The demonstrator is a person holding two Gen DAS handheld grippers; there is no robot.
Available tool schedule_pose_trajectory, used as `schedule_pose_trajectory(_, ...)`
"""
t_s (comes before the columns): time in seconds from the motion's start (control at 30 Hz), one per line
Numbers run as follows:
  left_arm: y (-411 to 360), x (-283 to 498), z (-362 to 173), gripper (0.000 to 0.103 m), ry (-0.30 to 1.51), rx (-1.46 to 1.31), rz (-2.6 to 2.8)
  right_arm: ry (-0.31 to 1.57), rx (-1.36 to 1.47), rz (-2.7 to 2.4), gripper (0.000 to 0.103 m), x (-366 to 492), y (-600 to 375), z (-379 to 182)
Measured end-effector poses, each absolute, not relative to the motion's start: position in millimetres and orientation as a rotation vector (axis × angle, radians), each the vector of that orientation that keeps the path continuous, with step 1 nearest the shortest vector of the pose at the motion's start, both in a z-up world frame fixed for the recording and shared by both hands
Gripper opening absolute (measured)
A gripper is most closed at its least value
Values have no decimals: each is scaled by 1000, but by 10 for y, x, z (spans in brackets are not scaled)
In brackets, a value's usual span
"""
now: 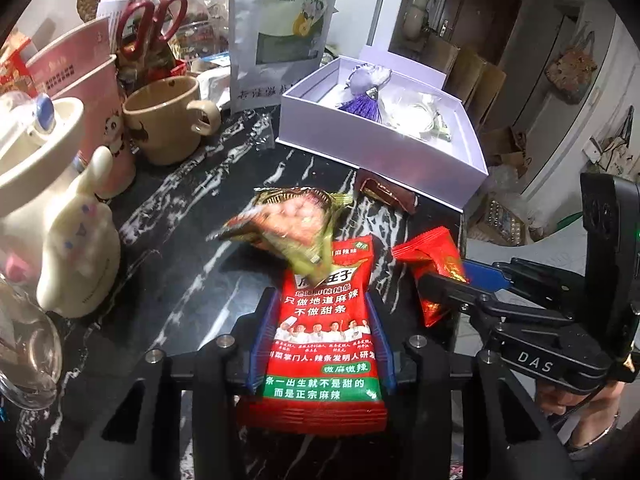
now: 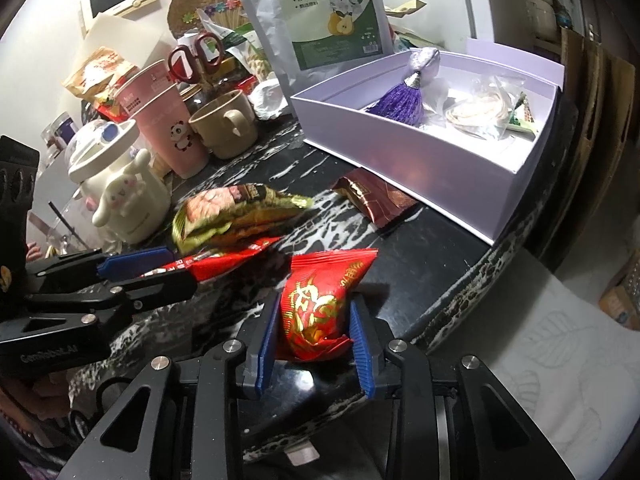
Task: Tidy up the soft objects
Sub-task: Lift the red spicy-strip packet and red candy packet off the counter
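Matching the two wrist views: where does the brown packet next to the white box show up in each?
Left wrist: the brown packet lies above centre, on the table against the front wall of the white box.
Right wrist: the brown packet lies right of centre, below the box's near wall.
Shared landmark: the purple tassel in the box.

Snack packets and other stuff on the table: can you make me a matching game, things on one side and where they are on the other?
Things:
1. red spicy-strip packet
2. red packet with gold pattern
3. purple tassel
4. brown wrapper

Places:
A. inside the white box
B. lying on the dark table beside the box
C. between the left gripper fingers
D. between the right gripper fingers

Pairs: 1-C, 2-D, 3-A, 4-B
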State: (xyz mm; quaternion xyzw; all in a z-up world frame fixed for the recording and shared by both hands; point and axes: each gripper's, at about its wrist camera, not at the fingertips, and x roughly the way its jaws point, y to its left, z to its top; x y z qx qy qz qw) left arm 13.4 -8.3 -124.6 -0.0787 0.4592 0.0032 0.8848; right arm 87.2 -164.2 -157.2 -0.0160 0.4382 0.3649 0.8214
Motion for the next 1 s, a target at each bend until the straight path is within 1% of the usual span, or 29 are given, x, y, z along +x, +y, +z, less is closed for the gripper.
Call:
schedule_pose_trajectory(0.1, -86, 130, -1325, 43, 973, -150, 23, 937, -34, 775, 33, 871, -1632, -1575)
schedule_pose_trajectory(0.3, -15, 101, -1520, 44, 1018, -222, 16, 951, -48, 772, 33, 847, -1607, -1608)
schedule_pose_trajectory(0.37, -17, 109, -1535, 49, 1035, -223, 25, 955, -46, 770, 33, 848, -1610, -1614)
schedule_pose_trajectory(0.43, -52, 126, -1552, 59, 1060, -200, 42, 959, -43, 766, 33, 852, -1616, -1617)
schedule_pose_trajectory(0.5, -92, 129, -1554, 63, 1071, -174, 62, 961, -42, 764, 33, 858, -1611, -1618)
schedule_pose_trajectory(0.53, -114, 123, -1554, 63, 1067, -160, 64, 962, -41, 764, 33, 858, -1610, -1616)
schedule_pose_trajectory(0.6, -135, 100, -1559, 63, 1049, -137, 63, 961, -44, 763, 33, 857, -1606, -1616)
schedule_pose_trajectory(0.63, -148, 81, -1564, 61, 1033, -123, 66, 961, -45, 763, 33, 856, -1606, -1616)
schedule_pose_trajectory(0.67, -166, 71, -1568, 57, 1025, -100, 77, 961, -47, 763, 33, 853, -1607, -1617)
schedule_pose_trajectory(0.7, -195, 60, -1562, 50, 1015, -69, 85, 960, -48, 763, 33, 850, -1607, -1617)
schedule_pose_trajectory(0.73, -197, 55, -1554, 48, 1012, -68, 85, 961, -50, 762, 33, 849, -1606, -1616)
schedule_pose_trajectory(0.83, -123, 79, -1546, 45, 1007, -107, 75, 960, -54, 761, 33, 837, -1611, -1616)
schedule_pose_trajectory(1.0, -133, 68, -1518, 44, 997, -122, 51, 960, -48, 755, 33, 814, -1647, -1611)
